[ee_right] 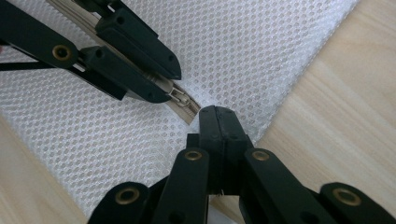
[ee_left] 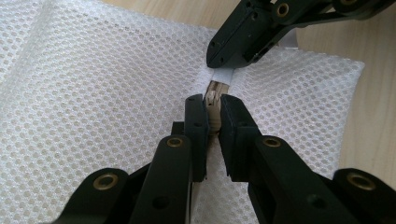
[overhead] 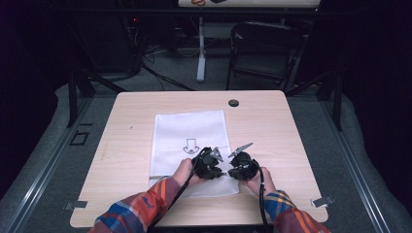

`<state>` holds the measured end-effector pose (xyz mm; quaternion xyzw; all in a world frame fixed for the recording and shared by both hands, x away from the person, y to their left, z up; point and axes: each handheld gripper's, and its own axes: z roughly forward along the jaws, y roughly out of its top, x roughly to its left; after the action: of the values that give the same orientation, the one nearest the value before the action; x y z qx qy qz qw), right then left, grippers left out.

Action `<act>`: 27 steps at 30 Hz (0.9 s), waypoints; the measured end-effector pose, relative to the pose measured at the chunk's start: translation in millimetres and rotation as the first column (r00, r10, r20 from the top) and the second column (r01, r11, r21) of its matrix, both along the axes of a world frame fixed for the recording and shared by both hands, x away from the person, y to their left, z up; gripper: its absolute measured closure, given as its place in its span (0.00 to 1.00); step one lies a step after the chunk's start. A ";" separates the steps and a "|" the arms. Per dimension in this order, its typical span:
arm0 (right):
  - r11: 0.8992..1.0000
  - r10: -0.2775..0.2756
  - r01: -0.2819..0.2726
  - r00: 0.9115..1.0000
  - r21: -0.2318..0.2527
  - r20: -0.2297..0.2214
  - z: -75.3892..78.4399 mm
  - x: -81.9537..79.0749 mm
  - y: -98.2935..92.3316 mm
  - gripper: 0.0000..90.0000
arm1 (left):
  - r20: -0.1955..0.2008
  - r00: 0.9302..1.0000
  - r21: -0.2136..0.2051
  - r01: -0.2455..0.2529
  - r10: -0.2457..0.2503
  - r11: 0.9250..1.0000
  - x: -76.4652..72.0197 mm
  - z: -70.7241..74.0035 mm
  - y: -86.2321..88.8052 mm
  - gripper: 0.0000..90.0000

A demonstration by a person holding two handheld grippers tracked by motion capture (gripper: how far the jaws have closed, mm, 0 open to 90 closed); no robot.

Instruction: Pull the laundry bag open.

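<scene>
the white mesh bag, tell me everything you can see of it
The white mesh bag lies flat on the wooden table, a black arrow printed on top. Its fabric looks like fine honeycomb netting. A beige zipper runs along its near end. The left gripper is shut on the zipper; the right gripper pinches the bag's end beside it.

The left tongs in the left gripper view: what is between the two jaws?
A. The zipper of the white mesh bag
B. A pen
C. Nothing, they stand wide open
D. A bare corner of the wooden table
A: in the left gripper view the left tongs are closed on the beige zipper of the white mesh bag, with the right tongs just beyond.
</scene>
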<state>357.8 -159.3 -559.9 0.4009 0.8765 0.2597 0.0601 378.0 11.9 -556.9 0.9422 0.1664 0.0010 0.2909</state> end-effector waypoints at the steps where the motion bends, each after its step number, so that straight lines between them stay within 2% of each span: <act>1: 1.000 0.002 -0.002 1.000 0.006 -0.002 -0.2 0.0 -0.3 1.00 | -0.009 1.000 -0.003 0.000 0.000 1.000 0.7 -0.4 0.7 0.91; 3: 1.000 0.012 -0.012 1.000 -0.012 -0.002 0.8 0.0 -1.0 1.00 | -0.017 1.000 -0.007 -0.008 0.008 1.000 0.1 -1.0 1.3 0.91; 4: 0.999 0.021 -0.021 1.000 -0.032 0.000 1.4 0.3 -1.8 1.00 | -0.005 1.000 0.003 0.007 -0.007 1.000 -0.3 -1.1 1.4 0.91; 5: 1.000 0.017 -0.017 1.000 -0.024 -0.001 1.0 0.0 -1.7 1.00 | -0.010 1.000 -0.008 0.002 -0.002 1.000 -0.8 -1.6 1.8 0.91; 6: 1.000 0.016 -0.016 1.000 -0.012 -0.004 0.8 -0.4 -1.3 1.00 | -0.008 1.000 0.007 0.017 -0.016 1.000 -0.5 -1.8 2.1 0.91; 9: 1.000 0.018 -0.018 1.000 -0.011 -0.011 1.1 -1.0 -1.4 1.00 | 0.002 1.000 0.014 0.026 -0.026 1.000 -1.5 -1.3 3.6 0.91; 10: 1.000 0.003 -0.003 1.000 0.011 -0.005 -0.4 -1.7 -0.8 1.00 | 0.004 1.000 0.012 0.024 -0.024 1.000 -1.8 -1.1 3.6 0.91; 13: 1.000 0.015 -0.015 1.000 -0.009 -0.012 1.1 -0.9 -1.3 1.00 | -0.024 0.999 -0.009 0.024 -0.024 1.000 0.0 -2.0 5.2 0.90; 17: 1.000 0.011 -0.010 1.000 0.016 -0.018 0.0 0.0 -3.2 1.00 | -0.030 0.999 -0.026 0.020 -0.021 0.999 -0.7 -6.2 2.7 0.88; 20: 1.000 0.002 -0.002 1.000 0.026 -0.010 -1.3 -0.1 -3.8 1.00 | -0.021 0.999 -0.023 0.031 -0.032 0.999 -1.5 -7.2 -0.6 0.85; 21: 1.000 0.012 -0.012 1.000 0.010 -0.015 -0.1 0.3 -4.3 1.00 | -0.008 0.999 -0.019 0.037 -0.037 0.999 -2.5 -7.2 -2.0 0.84; 22: 1.000 0.009 -0.009 1.000 0.015 -0.015 -0.2 -0.1 -3.6 1.00 | 0.005 0.999 -0.021 0.040 -0.040 0.999 -2.9 -7.3 -3.4 0.84; 27: 1.000 0.007 -0.007 1.000 0.020 0.000 -0.8 -1.2 -2.5 1.00 | 0.019 0.999 -0.029 0.033 -0.033 0.999 -3.1 -8.5 -3.9 0.90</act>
<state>356.7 -161.9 -560.6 0.3986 0.8752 0.2685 0.0552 374.9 8.0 -565.4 0.9404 0.1481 0.0025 0.3062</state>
